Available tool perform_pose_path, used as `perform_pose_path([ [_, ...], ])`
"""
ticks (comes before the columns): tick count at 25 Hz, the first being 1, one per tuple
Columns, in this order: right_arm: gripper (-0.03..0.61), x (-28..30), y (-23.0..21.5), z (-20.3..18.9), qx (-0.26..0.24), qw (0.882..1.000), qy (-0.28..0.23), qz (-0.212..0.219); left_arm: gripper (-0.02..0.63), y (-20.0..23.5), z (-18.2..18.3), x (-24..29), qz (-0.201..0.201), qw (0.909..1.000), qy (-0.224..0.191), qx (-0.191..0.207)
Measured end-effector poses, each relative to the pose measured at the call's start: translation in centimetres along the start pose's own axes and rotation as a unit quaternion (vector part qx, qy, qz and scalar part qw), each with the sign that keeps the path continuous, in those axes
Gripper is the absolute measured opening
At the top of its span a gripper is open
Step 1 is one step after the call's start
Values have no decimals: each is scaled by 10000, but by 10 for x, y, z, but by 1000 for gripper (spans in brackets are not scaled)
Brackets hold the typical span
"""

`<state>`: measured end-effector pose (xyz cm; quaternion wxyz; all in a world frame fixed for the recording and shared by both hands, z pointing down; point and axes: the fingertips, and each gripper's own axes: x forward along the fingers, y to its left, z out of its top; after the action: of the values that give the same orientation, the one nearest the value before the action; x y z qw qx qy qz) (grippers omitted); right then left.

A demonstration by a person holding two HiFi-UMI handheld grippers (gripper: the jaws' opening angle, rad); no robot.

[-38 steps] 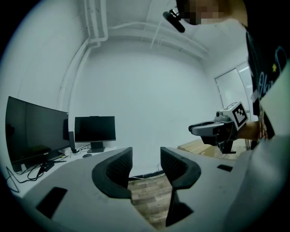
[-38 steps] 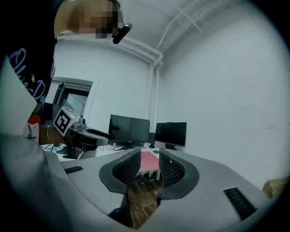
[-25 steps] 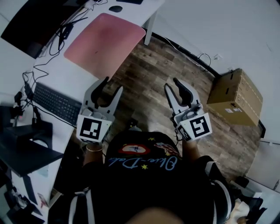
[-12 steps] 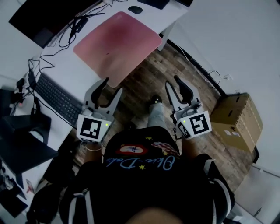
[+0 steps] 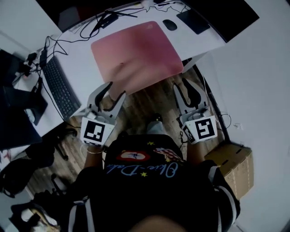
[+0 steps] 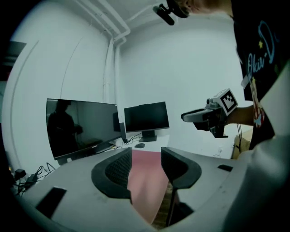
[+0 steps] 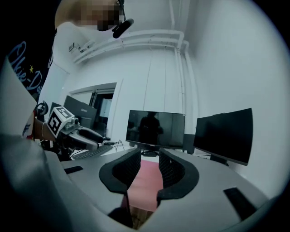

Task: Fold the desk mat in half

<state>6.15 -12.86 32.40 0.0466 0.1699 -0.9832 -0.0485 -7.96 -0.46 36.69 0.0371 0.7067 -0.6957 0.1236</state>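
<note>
A big white desk stood in front of the person, and the pink desk mat lay flat and unfolded on top of it. The mat's near edge came right up to the front edge of the desk. Two dark monitors stood past the far side of the mat, one off to its left and one off to its right. A brown cardboard box sat on the wood floor, well apart from the mat, down by the person's right side. A black keyboard lay to the left of the mat, near it but not touching. The left gripper hung in the air just in front of the mat's near left corner. Its jaws were apart with nothing in them, and only the mat showed through the gap, farther off. The right gripper hung just in front of the mat's near right corner. Its jaws were apart too, a bit closer together, and nothing was in them. A small black mouse sat just beside the mat's far right corner.
</note>
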Motion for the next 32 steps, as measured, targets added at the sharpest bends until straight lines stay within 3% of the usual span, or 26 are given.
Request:
perform_pose_path([
  [6,91,32,-36,-27,-161,9975,274,633,182,-2,-23,24,685,9960,569,110],
  [13,115,55,-56,-81,-1032,9805,748,1494,214,-8,-69,49,1300,9810,1414,291],
  [17,136,61,-57,-126,-1541,9650,1048,1846,235,-18,-104,54,1476,9621,2158,778],
  [21,168,68,-57,-165,-2110,9478,1378,1955,275,-23,-142,56,1591,9365,2862,1254],
  [27,219,81,-53,-216,-2798,9205,1708,2126,296,-18,-195,65,1781,8957,3567,1967],
  [32,233,86,-48,-244,-3240,9026,1778,2206,301,-19,-219,70,1949,8711,3926,2215],
])
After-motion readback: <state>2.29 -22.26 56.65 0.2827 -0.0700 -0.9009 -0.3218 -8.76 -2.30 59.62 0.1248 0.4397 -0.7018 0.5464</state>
